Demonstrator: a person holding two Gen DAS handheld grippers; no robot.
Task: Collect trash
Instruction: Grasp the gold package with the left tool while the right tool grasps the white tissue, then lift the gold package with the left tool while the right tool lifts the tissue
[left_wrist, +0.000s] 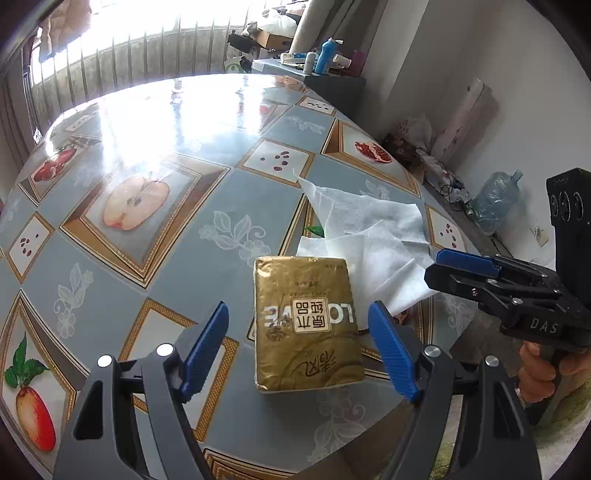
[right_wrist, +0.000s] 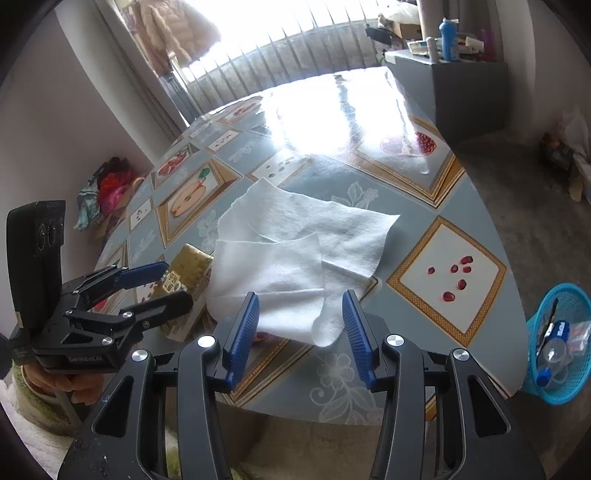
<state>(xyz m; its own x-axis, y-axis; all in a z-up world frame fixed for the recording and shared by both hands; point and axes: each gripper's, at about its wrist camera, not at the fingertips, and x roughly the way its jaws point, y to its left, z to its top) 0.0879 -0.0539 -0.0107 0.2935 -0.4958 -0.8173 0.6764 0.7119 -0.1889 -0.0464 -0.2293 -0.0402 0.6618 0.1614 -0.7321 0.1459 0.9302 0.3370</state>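
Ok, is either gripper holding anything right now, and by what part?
Nothing is held. The left gripper is open around the gold tissue pack, and the right gripper is open at the white tissue's near edge.

Round table (left_wrist: 147, 266) under glossy blue-grey fruit-print oilcloth. Gold foil rectangular tissue pack (left_wrist: 306, 321) flat on it, between left tongs' (left_wrist: 299, 350) blue pads. White crumpled paper sheet (right_wrist: 295, 251) spread beside pack, near edge reaching between right tongs (right_wrist: 301, 332).

On the worktop (right_wrist: 424, 229), the tissue pack (right_wrist: 186, 277) sits left of centre frame, touching the paper sheets (right_wrist: 295, 251) at centre. The basket (right_wrist: 561, 343) stands at lower right.
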